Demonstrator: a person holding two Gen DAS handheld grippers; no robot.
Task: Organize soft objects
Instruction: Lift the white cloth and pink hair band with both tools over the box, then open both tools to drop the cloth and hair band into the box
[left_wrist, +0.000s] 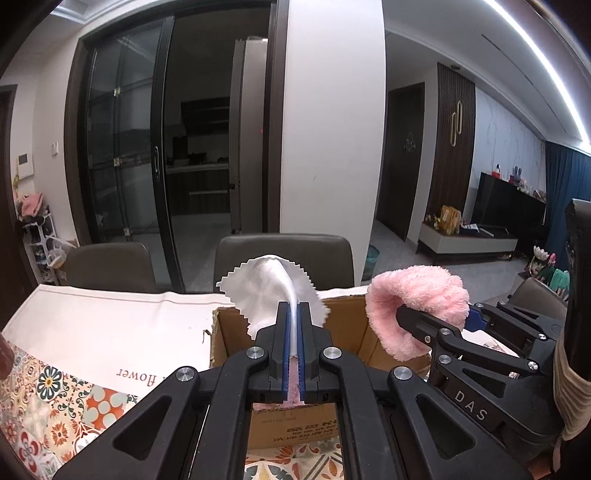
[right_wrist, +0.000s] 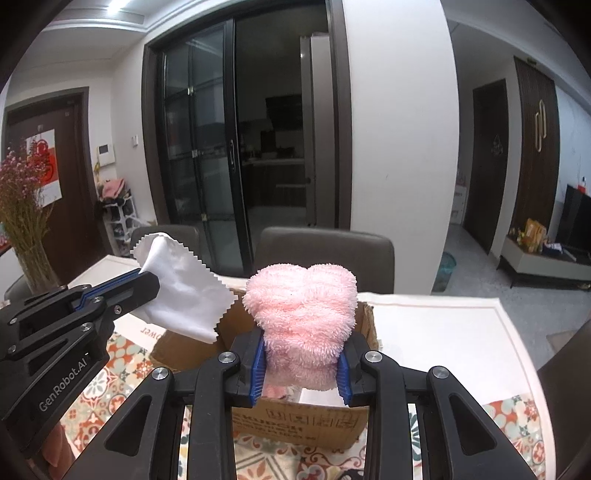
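My left gripper (left_wrist: 294, 314) is shut on a thin white cloth (left_wrist: 271, 286) with zigzag edges and holds it above the open cardboard box (left_wrist: 236, 334). My right gripper (right_wrist: 301, 354) is shut on a fluffy pink towel (right_wrist: 304, 306) and holds it over the same box (right_wrist: 295, 428). In the left wrist view the right gripper (left_wrist: 436, 317) and pink towel (left_wrist: 417, 306) are at the right. In the right wrist view the left gripper (right_wrist: 147, 282) and white cloth (right_wrist: 181, 291) are at the left. Something pink lies inside the box.
The box stands on a table with a patterned floral cloth (left_wrist: 55, 406) and a white runner (left_wrist: 110, 325). Two dark chairs (left_wrist: 284, 258) stand behind the table. A vase of dried flowers (right_wrist: 22, 221) is at the table's far left.
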